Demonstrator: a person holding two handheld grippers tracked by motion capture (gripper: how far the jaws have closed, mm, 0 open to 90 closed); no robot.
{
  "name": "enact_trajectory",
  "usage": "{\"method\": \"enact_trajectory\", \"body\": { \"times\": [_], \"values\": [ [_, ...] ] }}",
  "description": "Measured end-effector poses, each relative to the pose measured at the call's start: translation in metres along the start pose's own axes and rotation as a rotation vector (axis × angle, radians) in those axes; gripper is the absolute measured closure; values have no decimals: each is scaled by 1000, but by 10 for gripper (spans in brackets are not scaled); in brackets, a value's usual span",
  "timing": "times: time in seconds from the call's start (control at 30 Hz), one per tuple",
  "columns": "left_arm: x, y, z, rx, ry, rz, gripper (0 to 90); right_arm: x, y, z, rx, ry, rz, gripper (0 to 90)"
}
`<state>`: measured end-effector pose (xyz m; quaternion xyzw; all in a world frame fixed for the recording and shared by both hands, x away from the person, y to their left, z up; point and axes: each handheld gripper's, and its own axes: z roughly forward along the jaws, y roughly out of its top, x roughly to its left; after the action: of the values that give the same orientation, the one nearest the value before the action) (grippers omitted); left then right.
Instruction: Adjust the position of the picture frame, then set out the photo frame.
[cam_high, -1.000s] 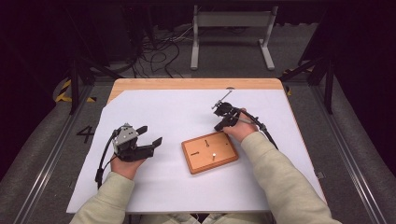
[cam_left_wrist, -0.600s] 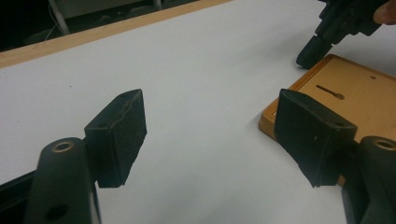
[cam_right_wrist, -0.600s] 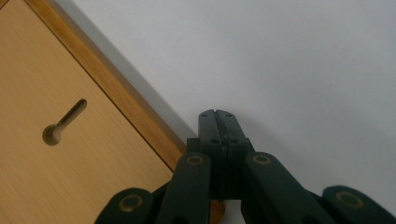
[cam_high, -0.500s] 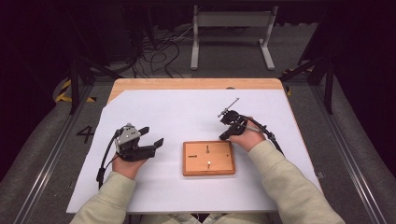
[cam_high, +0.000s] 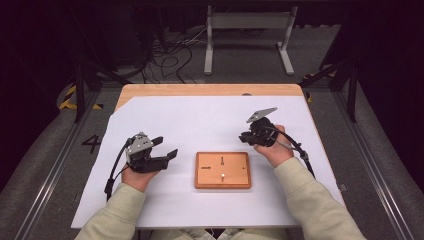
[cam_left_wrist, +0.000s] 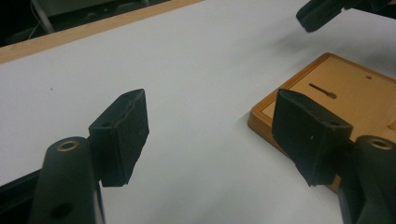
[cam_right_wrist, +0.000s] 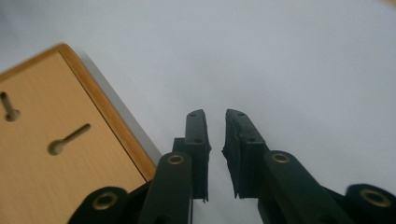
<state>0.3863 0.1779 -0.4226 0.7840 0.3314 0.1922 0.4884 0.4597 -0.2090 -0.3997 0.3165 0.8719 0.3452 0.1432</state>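
Resting on the white paper-covered tabletop (cam_high: 210, 125), the left tool (cam_high: 165, 150) sits at the left side with its jaws spread wide and nothing between them; seen from its own camera, the black pads (cam_left_wrist: 122, 130) stand well apart, and the near corner of the board lies just beyond the right-hand pad. At the middle, near the person's edge, lies the flat rectangular orange-brown wooden board (cam_high: 222, 170), squared to the tabletop, with narrow keyhole-shaped slots (cam_high: 221, 160) cut into its face and a small pale dot (cam_high: 221, 175) on it; whether that is a peg or a hole I cannot tell. To the right of the board and a little farther back, the right tool (cam_high: 246, 136) hangs just beside the board's far right corner, its jaws drawn nearly together, a thin gap between them and nothing held; its own view shows the board's edge (cam_right_wrist: 112, 116) to the left of the jaws.

Judging by this, the board is placed and both hands are free of it. Any next move on the board calls for widening the right tool first, then approaching an edge squarely.
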Motion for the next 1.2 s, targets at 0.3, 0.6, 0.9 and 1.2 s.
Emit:
{"method": "enact_trajectory", "body": {
  "times": [0.3,0.6,0.9,1.2],
  "values": [
    [-7,7,1,24,-47,38,287,2,-18,-41,-122,-18,11,679],
    [-11,16,0,76,-87,37,271,5,-34,-78,-269,1,11,552],
    [-19,22,1,98,-129,48,307,5,-45,-87,-296,-13,18,509],
    [-34,30,9,61,-200,27,354,6,-51,-86,-297,-35,-3,495]
  ]
}}
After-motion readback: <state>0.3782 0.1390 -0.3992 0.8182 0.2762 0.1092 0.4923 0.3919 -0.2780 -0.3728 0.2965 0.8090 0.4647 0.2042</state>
